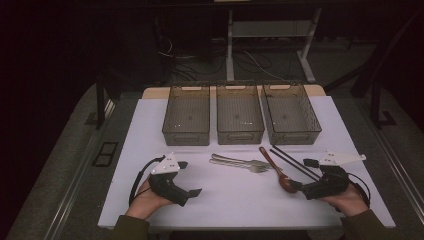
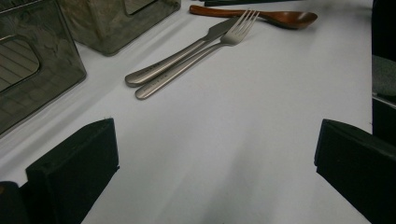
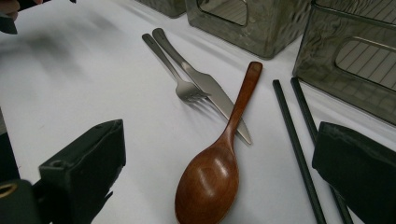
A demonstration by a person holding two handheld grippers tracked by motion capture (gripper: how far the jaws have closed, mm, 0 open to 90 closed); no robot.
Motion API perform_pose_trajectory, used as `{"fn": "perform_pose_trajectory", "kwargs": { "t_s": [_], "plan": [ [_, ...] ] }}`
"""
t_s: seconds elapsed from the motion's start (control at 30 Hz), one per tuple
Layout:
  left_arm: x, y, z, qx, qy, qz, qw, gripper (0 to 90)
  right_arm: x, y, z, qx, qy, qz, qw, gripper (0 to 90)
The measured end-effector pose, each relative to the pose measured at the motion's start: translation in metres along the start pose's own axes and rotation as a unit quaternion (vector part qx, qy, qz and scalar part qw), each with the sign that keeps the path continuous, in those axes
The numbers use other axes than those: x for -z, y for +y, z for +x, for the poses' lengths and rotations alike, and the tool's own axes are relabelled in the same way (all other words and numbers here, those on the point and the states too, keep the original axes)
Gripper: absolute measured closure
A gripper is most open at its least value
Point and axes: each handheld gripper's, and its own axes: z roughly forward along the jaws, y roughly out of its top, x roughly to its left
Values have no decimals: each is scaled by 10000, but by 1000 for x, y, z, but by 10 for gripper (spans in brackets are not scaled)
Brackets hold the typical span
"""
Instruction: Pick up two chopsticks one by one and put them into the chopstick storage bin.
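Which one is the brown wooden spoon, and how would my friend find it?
Start at the three see-through grey plastic bins along the white table's far side. Before the right bin lies the brown wooden spoon, between a silver metal knife and black chopsticks. Nothing else there is wooden and round-bowled.

1. Bare white table [image 1: 150,140] is left between the left gripper [image 1: 191,179] and the fork [image 1: 240,165]; nothing is found between its wide-set jaws.
2. The far edge is walled off by three mesh bins [image 1: 240,117] set side by side.
3. The right gripper [image 1: 304,174] is hemmed in by the wooden spoon [image 3: 217,168] and black chopsticks [image 3: 299,154] between its parted jaws.
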Motion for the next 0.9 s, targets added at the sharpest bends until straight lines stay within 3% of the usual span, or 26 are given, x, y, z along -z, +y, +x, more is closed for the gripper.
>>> {"fn": "perform_pose_trajectory", "kwargs": {
  "t_s": [0.4, 0.9],
  "plan": [
    [0, 1, 0, 17, 11, -7, 10000, 0, 1, 0, -2, -15, 14, -7, 10000, 31],
    [0, 0, -1, -33, -10, 34, 10000, 0, 6, 3, -10, 26, -139, 122, 9998, 31]
  ]
}}
